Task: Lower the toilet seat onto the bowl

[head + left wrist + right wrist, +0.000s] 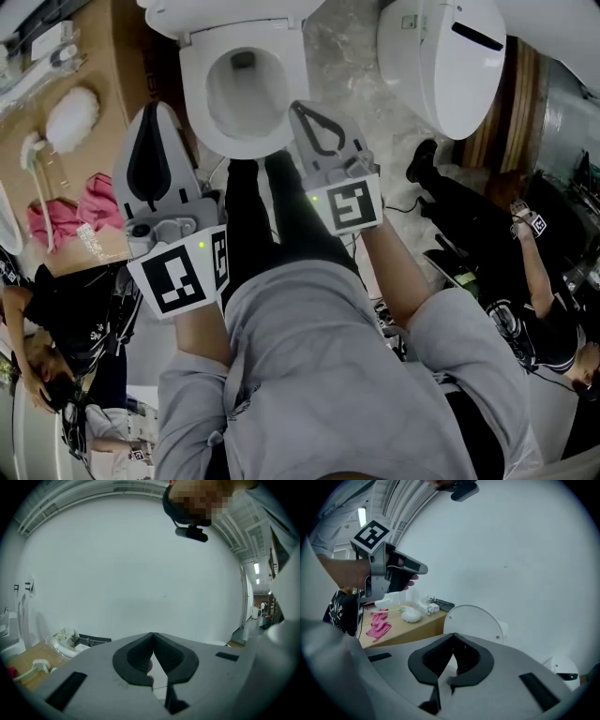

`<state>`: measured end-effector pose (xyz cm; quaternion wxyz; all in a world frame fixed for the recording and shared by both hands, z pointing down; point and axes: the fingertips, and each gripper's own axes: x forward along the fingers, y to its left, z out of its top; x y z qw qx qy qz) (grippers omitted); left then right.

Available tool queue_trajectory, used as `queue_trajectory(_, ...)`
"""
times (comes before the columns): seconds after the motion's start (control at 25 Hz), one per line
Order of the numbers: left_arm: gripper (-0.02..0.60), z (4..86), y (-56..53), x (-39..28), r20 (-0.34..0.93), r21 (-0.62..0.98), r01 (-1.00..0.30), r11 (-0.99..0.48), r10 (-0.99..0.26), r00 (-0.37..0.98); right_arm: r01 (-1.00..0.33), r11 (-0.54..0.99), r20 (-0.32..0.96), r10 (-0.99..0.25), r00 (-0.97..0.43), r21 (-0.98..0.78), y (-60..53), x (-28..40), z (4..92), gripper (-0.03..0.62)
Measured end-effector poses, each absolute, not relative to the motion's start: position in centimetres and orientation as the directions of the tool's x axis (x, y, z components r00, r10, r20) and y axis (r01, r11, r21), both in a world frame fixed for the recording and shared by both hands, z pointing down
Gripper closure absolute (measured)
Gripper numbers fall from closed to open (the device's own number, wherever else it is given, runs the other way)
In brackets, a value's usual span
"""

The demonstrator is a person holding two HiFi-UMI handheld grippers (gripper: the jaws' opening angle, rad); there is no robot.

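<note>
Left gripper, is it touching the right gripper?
Apart. The head view shows the left gripper and right gripper side by side, with the person's dark trouser legs between them.

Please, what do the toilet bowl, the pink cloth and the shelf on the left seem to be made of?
The toilet bowl: probably glazed ceramic; white, smooth, with a soft shine.
The pink cloth: soft fabric; it lies crumpled in folds.
The shelf: wood or wood-look board; flat, matte, tan; which one, I cannot tell.
</note>
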<state>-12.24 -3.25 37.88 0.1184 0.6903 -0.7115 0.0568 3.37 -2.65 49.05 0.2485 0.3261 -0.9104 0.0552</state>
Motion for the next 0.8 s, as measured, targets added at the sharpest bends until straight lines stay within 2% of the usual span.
queue_trajectory(0.8, 0.580, 28.3, -4.5, -13.4, 0.126, 0.059, -0.998, 0.025, -0.992, -0.017, -0.710, 0.703, 0.195, -0.700, -0.687, 0.021, -7.4, 2.1, 31.3, 0.594)
